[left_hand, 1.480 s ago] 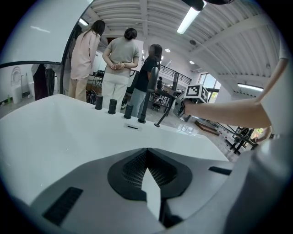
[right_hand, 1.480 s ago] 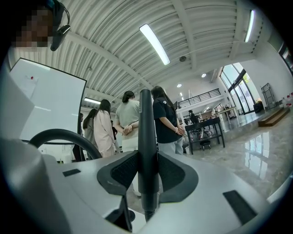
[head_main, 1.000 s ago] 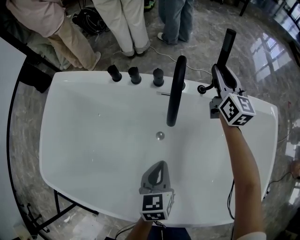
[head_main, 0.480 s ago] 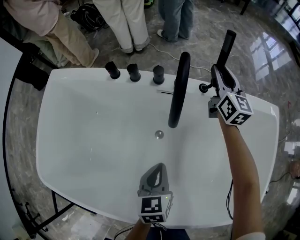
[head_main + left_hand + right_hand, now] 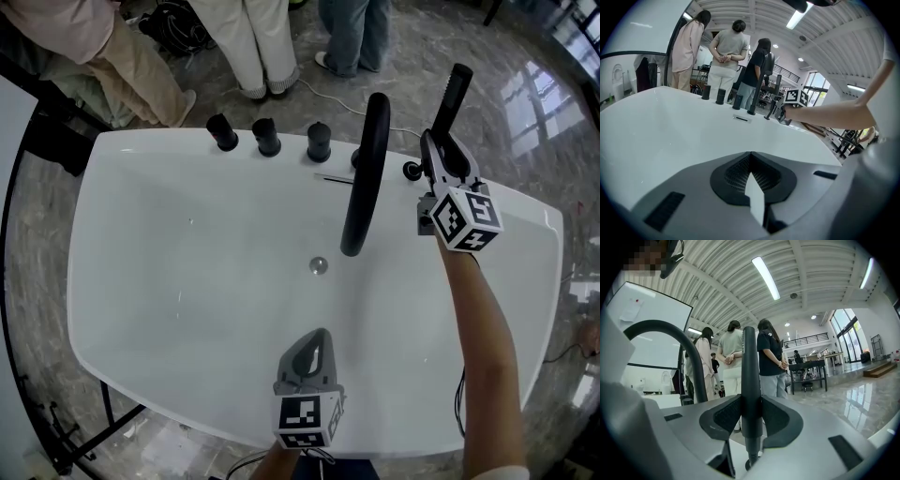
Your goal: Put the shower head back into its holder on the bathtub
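Observation:
The shower head (image 5: 452, 98) is a slim black stick, held upright by my right gripper (image 5: 439, 142), which is shut on its lower part. In the right gripper view the handle (image 5: 749, 371) runs straight up between the pads, and its threaded lower end hangs just above the dark opening of the holder (image 5: 748, 467). That holder (image 5: 412, 171) is a small black fitting on the tub's far right rim, right of the curved spout (image 5: 366, 178). My left gripper (image 5: 321, 333) hovers over the near rim of the white bathtub (image 5: 187, 281), shut and holding nothing (image 5: 750, 155).
Three black knobs (image 5: 266, 136) stand in a row on the far rim, left of the spout. A drain (image 5: 319, 266) sits in the tub floor. Several people stand on the marble floor just beyond the tub (image 5: 253, 47). A cable (image 5: 328, 101) lies on the floor behind the rim.
My right gripper has sunk a little with the shower head, toward the holder. The left gripper has stayed over the near rim.

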### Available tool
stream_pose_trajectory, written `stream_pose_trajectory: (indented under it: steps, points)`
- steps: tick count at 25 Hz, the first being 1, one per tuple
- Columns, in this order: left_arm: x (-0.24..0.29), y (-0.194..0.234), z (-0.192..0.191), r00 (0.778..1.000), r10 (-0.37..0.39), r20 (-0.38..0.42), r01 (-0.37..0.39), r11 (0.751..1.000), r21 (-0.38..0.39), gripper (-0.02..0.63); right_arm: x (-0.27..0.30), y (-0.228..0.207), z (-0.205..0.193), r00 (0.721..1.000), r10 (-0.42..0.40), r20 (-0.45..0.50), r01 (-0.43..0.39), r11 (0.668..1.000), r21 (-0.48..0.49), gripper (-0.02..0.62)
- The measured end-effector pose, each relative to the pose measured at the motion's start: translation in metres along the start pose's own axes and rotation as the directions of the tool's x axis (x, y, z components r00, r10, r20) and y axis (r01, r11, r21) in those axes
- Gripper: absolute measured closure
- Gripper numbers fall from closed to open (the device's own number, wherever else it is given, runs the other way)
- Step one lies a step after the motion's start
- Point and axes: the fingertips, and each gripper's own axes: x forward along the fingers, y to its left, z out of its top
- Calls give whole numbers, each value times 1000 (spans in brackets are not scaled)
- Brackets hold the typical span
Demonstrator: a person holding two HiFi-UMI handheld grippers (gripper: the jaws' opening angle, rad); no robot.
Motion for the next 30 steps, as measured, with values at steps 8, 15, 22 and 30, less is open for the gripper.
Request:
stream_pose_trajectory:
  steps: [8, 15, 22, 30]
  points:
    - [2, 6, -9, 1000, 5, -14, -6, 1000, -9, 610, 0, -8, -21, 999, -33, -22, 33, 999, 20, 459]
    - [2, 11, -15, 1000, 13, -24, -13, 1000, -10, 609, 3, -5, -35, 999, -10, -42, 9, 1000, -18, 459]
    - [2, 17, -22, 999, 16, -30, -17, 1000, -8, 609, 9, -10, -48, 998, -21, -54, 21, 1000, -1, 459]
    - [3, 20, -27, 999, 22, -30, -22, 1000, -19, 609, 15, -12, -54, 998, -12, -67, 13, 1000, 6, 459]
